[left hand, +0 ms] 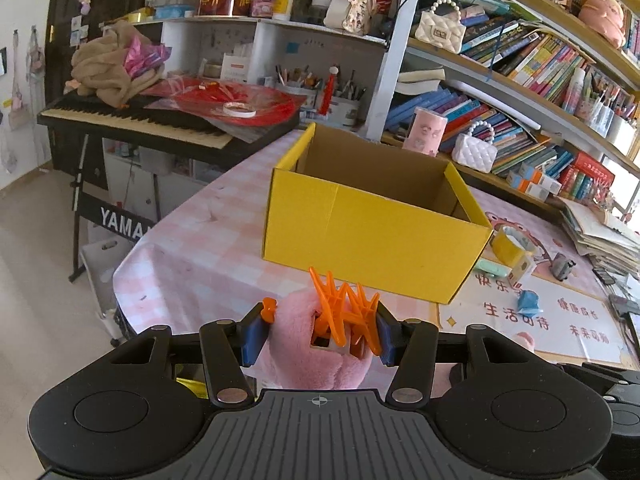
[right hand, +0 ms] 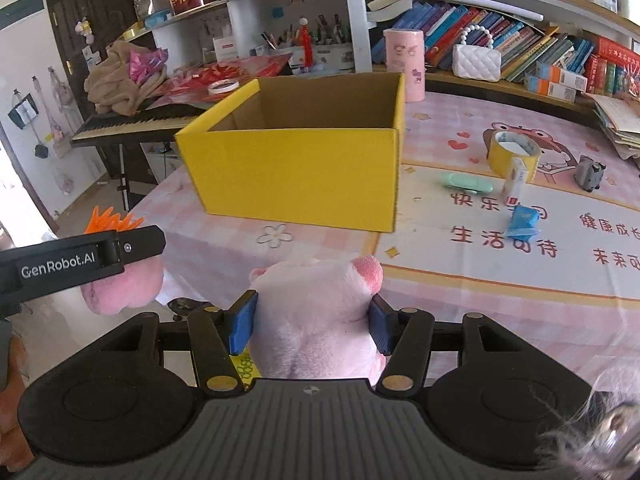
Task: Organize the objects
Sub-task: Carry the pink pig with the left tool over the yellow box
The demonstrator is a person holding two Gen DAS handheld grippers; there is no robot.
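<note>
A table covered with a pink checked cloth (right hand: 224, 248) and a cartoon-printed mat (right hand: 520, 264) filled the lower scene, and on it stood an open yellow cardboard box (right hand: 296, 172) with a plain brown inside. To the box's right on the mat lay a roll of yellow tape (right hand: 508, 156), a small white carton (right hand: 516, 178) leaning against it, a mint-green case (right hand: 466, 184), a blue crumpled packet (right hand: 522, 222) and a small grey toy (right hand: 589, 172). Behind the table ran curved shelves packed with books (left hand: 532, 60), with a white quilted handbag (right hand: 476, 58) and a pink cylinder (right hand: 404, 64) on the lowest ledge. At the left a Yamaha keyboard (left hand: 140, 122) on its stand carried a beige cloth bundle (left hand: 108, 68) and red wrapping. The left gripper (left hand: 318, 334) was closed on one part of a pink plush toy (left hand: 308, 348), its blue pads pressed into the fur, with a cluster of orange clips (left hand: 348, 306) also between them, near the box's front wall. The right gripper (right hand: 312, 322) pinched another part of the same plush, its pads sunk into the paler fur, below and in front of the box.
</note>
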